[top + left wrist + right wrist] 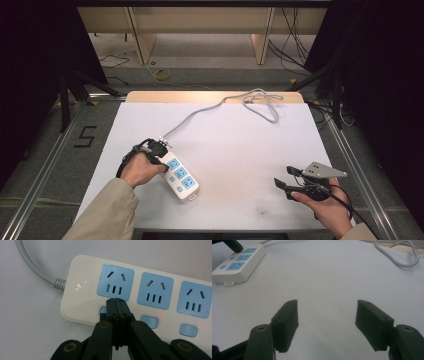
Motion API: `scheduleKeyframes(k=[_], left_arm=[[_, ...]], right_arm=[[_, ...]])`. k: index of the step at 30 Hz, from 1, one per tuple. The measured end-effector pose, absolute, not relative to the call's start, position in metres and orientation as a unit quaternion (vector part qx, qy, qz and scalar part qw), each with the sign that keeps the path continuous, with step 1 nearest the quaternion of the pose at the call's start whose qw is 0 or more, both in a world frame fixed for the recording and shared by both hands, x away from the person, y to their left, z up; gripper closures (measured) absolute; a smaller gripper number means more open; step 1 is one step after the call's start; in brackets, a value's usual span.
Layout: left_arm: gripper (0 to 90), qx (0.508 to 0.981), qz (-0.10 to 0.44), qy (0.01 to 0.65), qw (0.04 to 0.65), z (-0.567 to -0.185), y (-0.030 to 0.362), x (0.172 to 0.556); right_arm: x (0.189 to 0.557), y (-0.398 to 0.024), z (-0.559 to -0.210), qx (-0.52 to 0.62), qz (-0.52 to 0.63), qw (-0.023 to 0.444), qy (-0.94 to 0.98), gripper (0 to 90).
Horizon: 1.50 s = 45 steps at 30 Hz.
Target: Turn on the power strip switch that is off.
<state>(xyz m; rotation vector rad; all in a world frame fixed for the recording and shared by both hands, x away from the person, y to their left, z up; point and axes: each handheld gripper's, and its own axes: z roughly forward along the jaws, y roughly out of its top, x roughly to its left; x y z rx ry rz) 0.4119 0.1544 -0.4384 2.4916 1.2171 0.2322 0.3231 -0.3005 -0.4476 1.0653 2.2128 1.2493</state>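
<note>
white power strip (181, 181) – light-blue sockets, grey cord (220, 105), black grippers

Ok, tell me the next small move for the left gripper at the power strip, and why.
Probably press straight down. The left gripper is shut, its tip over the first blue switch button on the power strip, beside the cable end. Small red lights glow by the other two buttons; none shows by this one. The right gripper waits open, well apart.

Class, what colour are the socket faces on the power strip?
Light blue, on a white power strip; clearest in the left gripper view.
</note>
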Motion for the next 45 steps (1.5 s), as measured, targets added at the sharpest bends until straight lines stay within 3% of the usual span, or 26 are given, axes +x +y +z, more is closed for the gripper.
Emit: scheduleKeyframes(k=[45], left_arm=[[89.9, 0.891, 0.111, 0.401, 0.18, -0.4395, 0.1513, 0.4115]], right_arm=[[0.3233, -0.301, -0.4473, 0.377, 0.444, 0.19, 0.79, 35.6]])
